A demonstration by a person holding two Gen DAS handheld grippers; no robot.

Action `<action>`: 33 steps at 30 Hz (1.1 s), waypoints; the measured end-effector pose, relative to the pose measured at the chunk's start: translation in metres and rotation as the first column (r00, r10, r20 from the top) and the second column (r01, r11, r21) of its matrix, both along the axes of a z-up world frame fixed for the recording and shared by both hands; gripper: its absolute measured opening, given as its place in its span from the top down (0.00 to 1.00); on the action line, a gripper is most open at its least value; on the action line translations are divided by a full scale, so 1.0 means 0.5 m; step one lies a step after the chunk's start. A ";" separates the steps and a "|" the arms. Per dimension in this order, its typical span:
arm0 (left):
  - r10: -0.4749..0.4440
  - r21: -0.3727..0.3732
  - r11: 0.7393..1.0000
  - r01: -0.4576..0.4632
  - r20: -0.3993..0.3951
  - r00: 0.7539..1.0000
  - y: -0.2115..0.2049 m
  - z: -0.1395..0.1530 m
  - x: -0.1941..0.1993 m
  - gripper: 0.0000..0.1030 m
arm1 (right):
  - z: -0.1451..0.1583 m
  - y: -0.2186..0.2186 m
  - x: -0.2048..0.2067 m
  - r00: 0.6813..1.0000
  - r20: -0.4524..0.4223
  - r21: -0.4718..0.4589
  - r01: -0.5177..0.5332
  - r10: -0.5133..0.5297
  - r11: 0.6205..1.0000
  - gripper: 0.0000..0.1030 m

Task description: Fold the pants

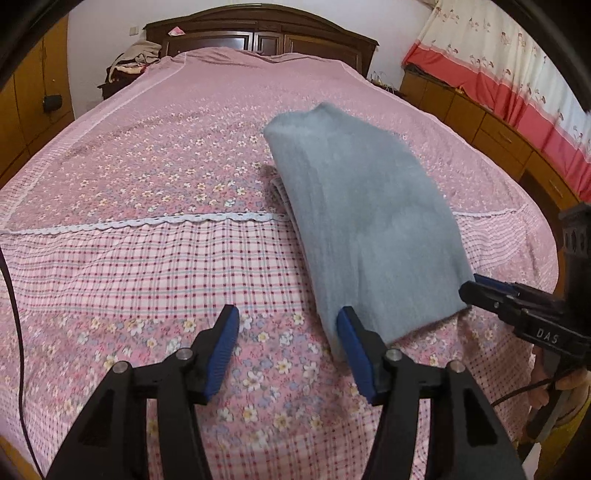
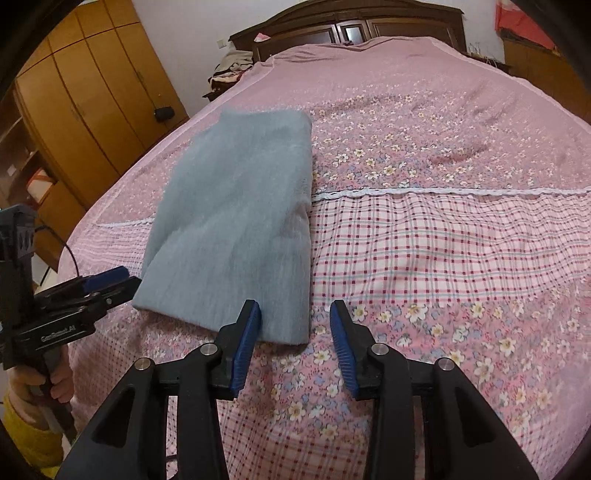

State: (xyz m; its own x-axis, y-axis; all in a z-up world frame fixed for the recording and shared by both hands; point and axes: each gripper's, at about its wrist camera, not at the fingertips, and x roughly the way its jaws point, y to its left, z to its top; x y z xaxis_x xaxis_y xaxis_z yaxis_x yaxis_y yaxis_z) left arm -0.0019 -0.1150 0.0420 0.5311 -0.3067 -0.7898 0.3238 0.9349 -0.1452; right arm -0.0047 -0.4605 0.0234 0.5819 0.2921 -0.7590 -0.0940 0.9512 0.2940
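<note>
The grey-blue pants (image 1: 365,221) lie folded into a long flat stack on the pink bed; they also show in the right wrist view (image 2: 236,229). My left gripper (image 1: 288,325) is open and empty, its right finger at the stack's near left corner. It shows from the side in the right wrist view (image 2: 114,282). My right gripper (image 2: 295,317) is open and empty, straddling the stack's near right corner just off the cloth. It shows in the left wrist view (image 1: 480,288) by the stack's near right edge.
A pink floral and checked bedspread (image 1: 147,258) covers the bed. A dark wooden headboard (image 1: 258,33) stands at the far end. Wooden cabinets (image 2: 85,103) line one side, a low cabinet with a red curtain (image 1: 498,122) the other. Clothes (image 1: 129,62) are piled by the headboard.
</note>
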 end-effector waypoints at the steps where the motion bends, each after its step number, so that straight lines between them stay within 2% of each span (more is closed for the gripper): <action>1: 0.003 0.001 1.000 -0.003 0.000 1.000 0.000 0.002 -0.008 0.43 | 0.002 0.001 -0.004 1.000 0.003 -0.002 0.002 -0.002 1.000 0.59; 7: 0.017 -0.013 1.000 -0.017 -0.016 1.000 -0.010 0.012 -0.055 0.43 | 0.017 0.010 -0.043 1.000 0.029 -0.043 0.013 -0.012 0.999 0.50; 11: 0.029 -0.010 1.000 -0.030 -0.070 0.997 -0.022 -0.004 -0.076 0.40 | 0.027 0.017 -0.080 0.998 0.056 -0.091 0.033 -0.028 0.995 0.40; 16: 0.053 0.047 0.998 -0.050 -0.065 0.997 -0.057 -0.025 -0.095 0.37 | 0.024 0.013 -0.106 0.996 0.070 -0.140 0.073 -0.064 0.987 0.40; 22: 0.076 0.056 0.996 -0.074 -0.050 0.996 -0.084 -0.036 -0.105 0.24 | 0.003 0.011 -0.116 0.994 0.067 -0.191 0.100 -0.089 0.977 0.39; 33: 0.091 0.077 0.993 -0.088 -0.045 0.995 -0.137 -0.060 -0.091 0.16 | -0.030 0.028 -0.109 0.988 0.093 -0.208 0.138 -0.121 0.968 0.27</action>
State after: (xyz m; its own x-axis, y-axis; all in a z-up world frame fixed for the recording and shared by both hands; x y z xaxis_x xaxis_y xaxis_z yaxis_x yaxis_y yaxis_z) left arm -0.0477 -0.1835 0.0121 0.5140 -0.1990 -0.8344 0.2328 0.9686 -0.0877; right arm -0.0590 -0.4467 0.0084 0.6650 0.0462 -0.7454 0.0195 0.9967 0.0792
